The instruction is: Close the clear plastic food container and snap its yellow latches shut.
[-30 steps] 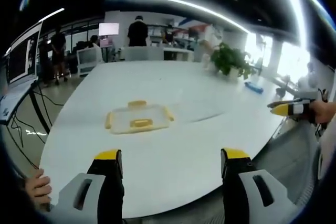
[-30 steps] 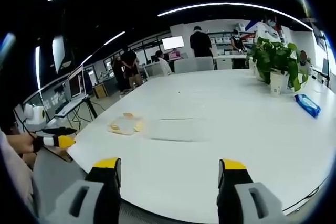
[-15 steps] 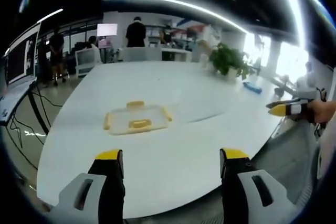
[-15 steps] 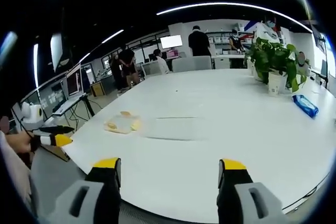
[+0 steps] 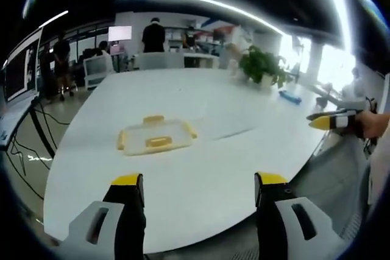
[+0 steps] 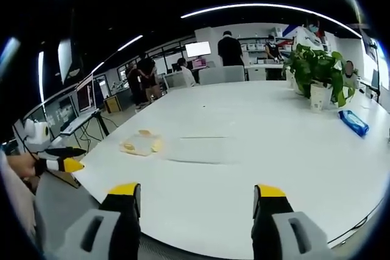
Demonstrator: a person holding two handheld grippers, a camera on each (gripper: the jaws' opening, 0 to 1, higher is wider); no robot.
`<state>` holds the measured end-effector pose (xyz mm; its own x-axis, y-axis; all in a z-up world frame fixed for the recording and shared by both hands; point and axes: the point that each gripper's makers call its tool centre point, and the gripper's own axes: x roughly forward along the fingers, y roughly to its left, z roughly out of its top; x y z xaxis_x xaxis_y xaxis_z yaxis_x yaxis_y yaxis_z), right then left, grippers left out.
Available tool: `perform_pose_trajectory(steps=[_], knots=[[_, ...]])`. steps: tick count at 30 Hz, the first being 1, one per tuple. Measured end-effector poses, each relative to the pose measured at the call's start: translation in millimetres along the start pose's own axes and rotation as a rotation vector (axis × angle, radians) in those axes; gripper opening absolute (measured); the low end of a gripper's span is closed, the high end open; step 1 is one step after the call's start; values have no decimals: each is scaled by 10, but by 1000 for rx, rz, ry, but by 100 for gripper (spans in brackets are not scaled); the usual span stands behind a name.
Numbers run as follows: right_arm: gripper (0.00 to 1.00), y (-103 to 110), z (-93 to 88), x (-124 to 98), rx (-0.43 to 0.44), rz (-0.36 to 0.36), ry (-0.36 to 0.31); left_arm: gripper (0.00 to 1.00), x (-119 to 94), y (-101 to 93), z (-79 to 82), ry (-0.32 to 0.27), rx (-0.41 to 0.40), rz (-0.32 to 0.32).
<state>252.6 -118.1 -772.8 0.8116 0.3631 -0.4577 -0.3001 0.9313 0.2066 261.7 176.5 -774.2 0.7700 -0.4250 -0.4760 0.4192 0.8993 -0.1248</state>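
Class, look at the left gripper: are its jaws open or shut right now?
Open. The left gripper shows its two yellow-tipped jaws standing wide apart with bare white table between them, holding nothing.

we see the food container (image 5: 156, 136) on the table (image 5: 201, 95) near its edge, a potted plant (image 6: 317, 77) well behind it.

no readable text, labels or signs
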Motion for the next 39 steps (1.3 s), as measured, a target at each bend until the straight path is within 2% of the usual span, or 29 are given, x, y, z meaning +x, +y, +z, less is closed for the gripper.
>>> perform_pose_trajectory(steps=[21, 31, 39], knots=[[75, 39, -32, 11, -24, 12, 19, 71, -5, 29, -16, 7, -11, 15], [75, 37, -27, 15, -23, 9, 17, 71, 5, 2, -29, 20, -8, 0], [75, 48, -6, 8, -43, 8, 6, 71, -3, -12, 2, 0, 6, -9]])
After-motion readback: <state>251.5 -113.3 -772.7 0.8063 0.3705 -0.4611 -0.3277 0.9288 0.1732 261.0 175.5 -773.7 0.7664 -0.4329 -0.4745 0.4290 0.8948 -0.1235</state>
